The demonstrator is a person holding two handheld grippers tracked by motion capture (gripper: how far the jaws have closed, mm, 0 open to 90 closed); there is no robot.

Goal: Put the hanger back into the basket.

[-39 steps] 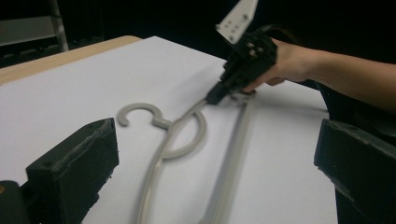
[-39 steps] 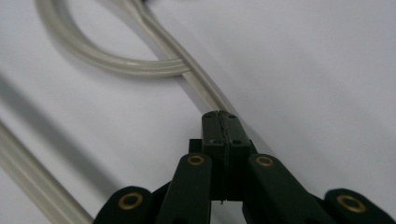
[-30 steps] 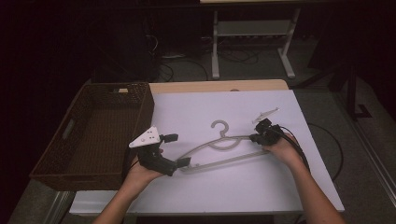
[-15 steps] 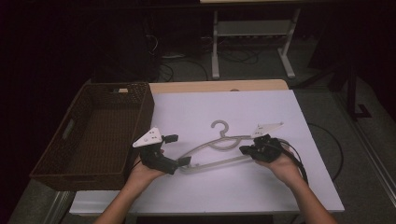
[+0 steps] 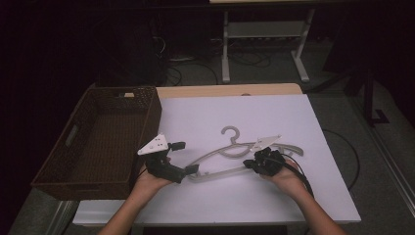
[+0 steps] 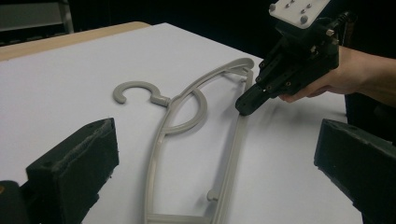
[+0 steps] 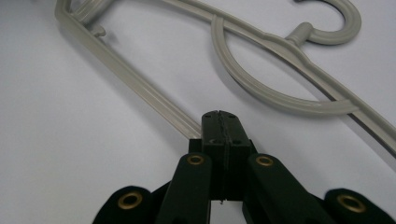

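The table (image 5: pixel 313 191) carries a white top with bare room on every side of the work; its near edge lies just behind both forearms and its right edge is well apart from the right hand. A brown wicker basket (image 5: pixel 73 161) stands along the left edge, open at the top, its right wall just beside the left hand. The grey plastic hanger (image 5: pixel 230 156) lies flat near the middle of the table, hook pointing far, its long lower bar running from near-left to far-right. The left tool (image 5: pixel 188 171) sits at the hanger's near-left end with its jaws spread wide; in the left gripper view the hanger's corner (image 6: pixel 187 217) lies between them, not yet pinched. The right tool (image 5: pixel 250 164) is clenched, its jaws pressed together with no gap in the right gripper view, and the lower bar (image 7: pixel 140 84) runs up to and disappears under the tip; whether the bar is pinched or only touched from above cannot be told. Judgement: the step in hand is taking hold of the hanger at two points. The next move calls for the left tool to close on the corner squarely, then a level lift. Should the hanger go to the basket, the path left is short, but its span must clear the basket's rim.
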